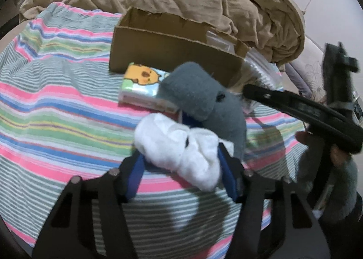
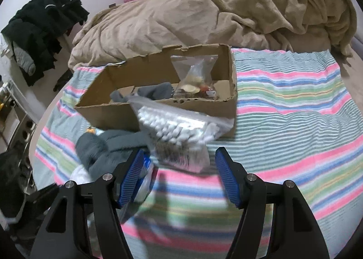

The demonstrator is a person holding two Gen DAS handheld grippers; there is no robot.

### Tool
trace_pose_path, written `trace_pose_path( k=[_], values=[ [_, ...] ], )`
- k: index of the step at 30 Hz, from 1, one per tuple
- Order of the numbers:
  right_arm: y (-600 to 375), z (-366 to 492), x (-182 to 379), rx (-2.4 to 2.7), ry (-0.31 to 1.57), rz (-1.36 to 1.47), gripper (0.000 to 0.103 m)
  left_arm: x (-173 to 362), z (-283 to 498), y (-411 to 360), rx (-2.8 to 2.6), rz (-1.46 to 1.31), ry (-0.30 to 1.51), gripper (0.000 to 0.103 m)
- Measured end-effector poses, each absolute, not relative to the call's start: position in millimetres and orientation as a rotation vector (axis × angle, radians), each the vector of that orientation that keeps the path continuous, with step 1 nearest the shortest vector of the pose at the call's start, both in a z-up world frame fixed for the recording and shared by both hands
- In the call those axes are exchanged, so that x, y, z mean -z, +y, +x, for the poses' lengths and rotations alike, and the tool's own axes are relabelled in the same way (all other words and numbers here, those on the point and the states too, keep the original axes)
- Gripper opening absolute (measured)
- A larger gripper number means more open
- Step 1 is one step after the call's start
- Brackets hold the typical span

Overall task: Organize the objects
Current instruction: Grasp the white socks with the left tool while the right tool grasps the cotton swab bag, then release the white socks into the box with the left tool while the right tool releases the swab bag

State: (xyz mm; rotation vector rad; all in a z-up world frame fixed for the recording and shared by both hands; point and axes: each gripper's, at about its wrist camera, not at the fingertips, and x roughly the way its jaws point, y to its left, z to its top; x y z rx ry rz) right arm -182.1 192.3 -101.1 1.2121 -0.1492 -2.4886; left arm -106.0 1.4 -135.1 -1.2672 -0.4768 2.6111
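Observation:
My left gripper (image 1: 181, 161) is shut on a grey and white sock (image 1: 195, 123), held above the striped sheet (image 1: 56, 104). A tissue pack with a yellow cartoon (image 1: 143, 86) lies in front of an open cardboard box (image 1: 172, 52). In the right wrist view my right gripper (image 2: 179, 175) is open and empty, just short of a clear zip bag of cotton swabs (image 2: 177, 132) that leans on the box front (image 2: 113, 116). The box holds a grey sock (image 2: 154, 93) and a clear bag of small items (image 2: 197, 77). The held sock also shows at the left in the right wrist view (image 2: 102, 147).
A crumpled tan blanket (image 2: 204, 14) lies behind the box. Dark clothes (image 2: 43, 27) hang at the far left. The striped sheet (image 2: 295, 104) stretches right of the box. The right gripper's body (image 1: 306, 109) crosses the left wrist view at the right.

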Motion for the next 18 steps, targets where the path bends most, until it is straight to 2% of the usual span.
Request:
trace_pose_path(
  k=[6, 7, 9, 10, 18],
  values=[
    [194, -196, 111, 2.494, -0.261, 1.235, 0.069, 125, -97, 0, -2.629, -1.237, -0.460, 0.057],
    [195, -197, 111, 2.492, -0.280, 1.227, 0.064, 123, -96, 0, -2.634, -1.231, -0.458, 0.057],
    [194, -194, 108, 2.490, -0.273, 1.215, 0.047, 118, -92, -3, -2.642, -1.213, -0.458, 0.057],
    [194, -192, 106, 2.493, -0.267, 1.209, 0.044, 114, -91, -5, -2.646, -1.203, -0.463, 0.057],
    [194, -167, 73, 2.486, -0.236, 1.137, 0.041, 90, -77, -20, -2.696, -1.129, -0.464, 0.057]
  ],
)
